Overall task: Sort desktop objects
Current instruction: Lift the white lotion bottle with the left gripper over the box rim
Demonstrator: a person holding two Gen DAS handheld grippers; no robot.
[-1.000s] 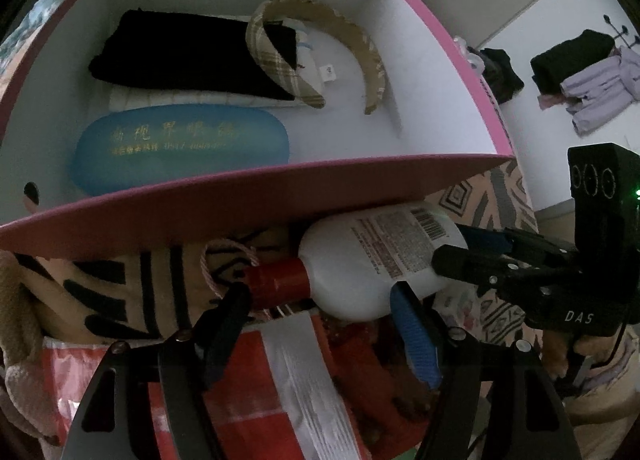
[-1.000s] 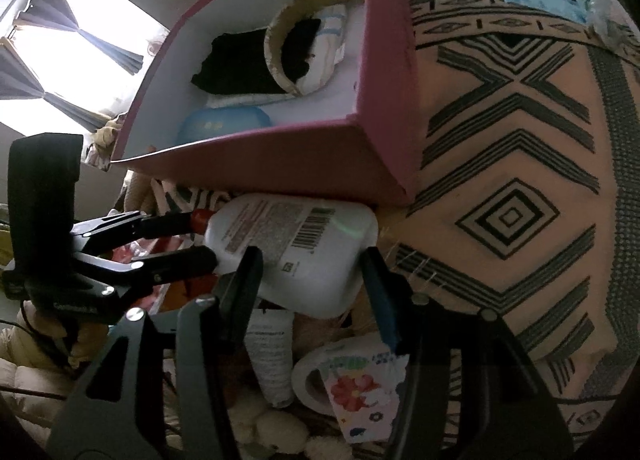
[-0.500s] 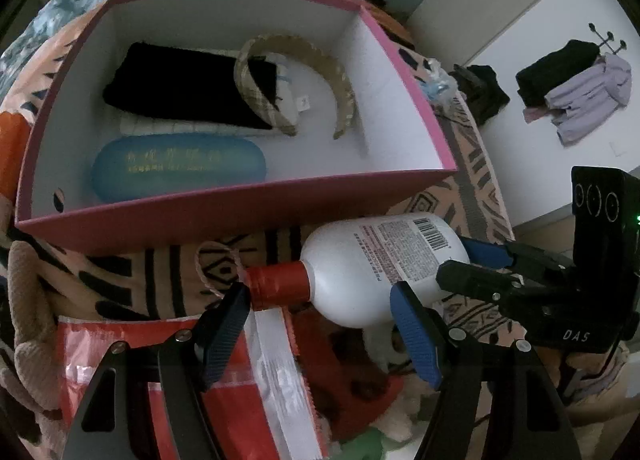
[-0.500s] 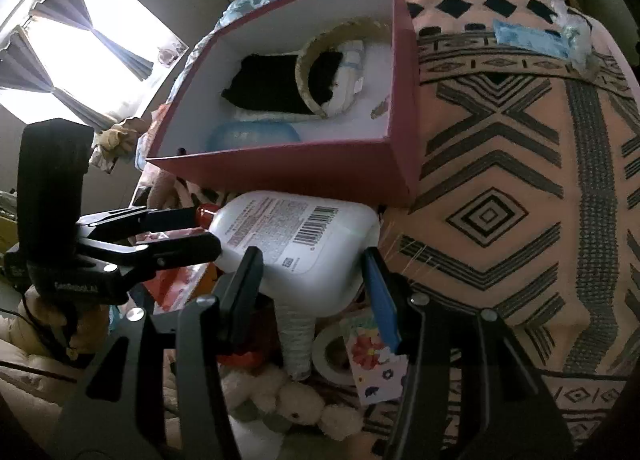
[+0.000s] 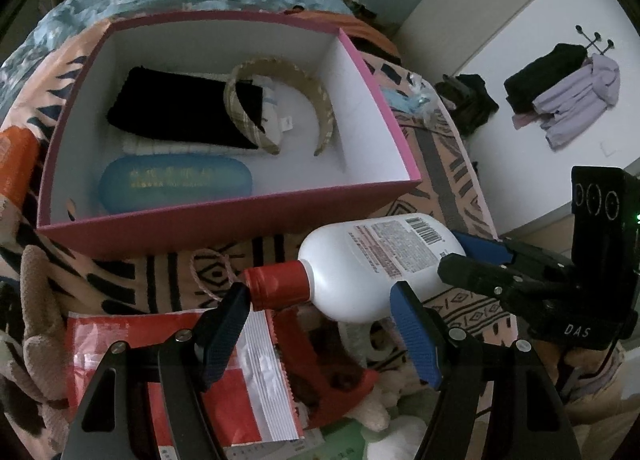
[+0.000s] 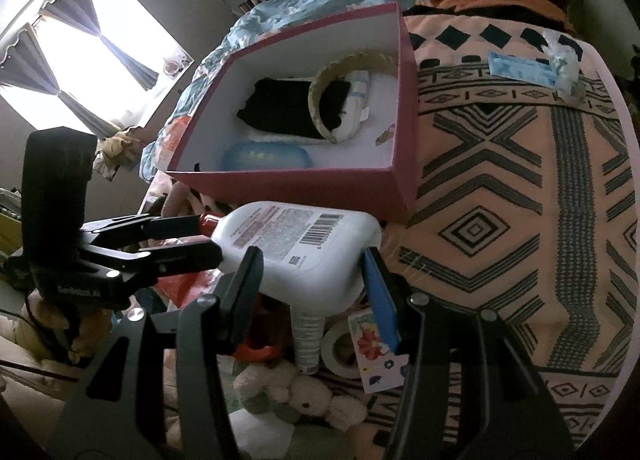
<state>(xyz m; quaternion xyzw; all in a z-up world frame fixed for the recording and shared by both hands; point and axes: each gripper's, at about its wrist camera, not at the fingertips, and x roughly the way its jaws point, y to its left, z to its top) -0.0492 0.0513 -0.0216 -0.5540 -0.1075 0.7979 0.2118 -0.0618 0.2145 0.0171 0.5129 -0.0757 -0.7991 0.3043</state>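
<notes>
A white bottle (image 5: 372,264) with a red cap (image 5: 276,286) is held sideways in the air in front of a pink box (image 5: 224,216). My right gripper (image 6: 312,280) is shut on the bottle's (image 6: 296,244) base end. My left gripper (image 5: 320,324) has its jaws around the cap and neck; whether they touch is unclear. The box (image 6: 304,188) holds a blue glasses case (image 5: 176,182), a black cloth (image 5: 180,108), a beige headband (image 5: 280,100) and a white folded item.
The box sits on a peach blanket with black patterns (image 6: 520,180). Below the bottle lie a red and white packet (image 5: 240,388), a tube (image 6: 306,344), a tape roll (image 6: 340,348), a floral card and plush toys (image 6: 296,392). A blue mask packet (image 6: 520,68) lies far right.
Both grippers have risen with the bottle and pulled back from the box. More of the box's inside shows now.
</notes>
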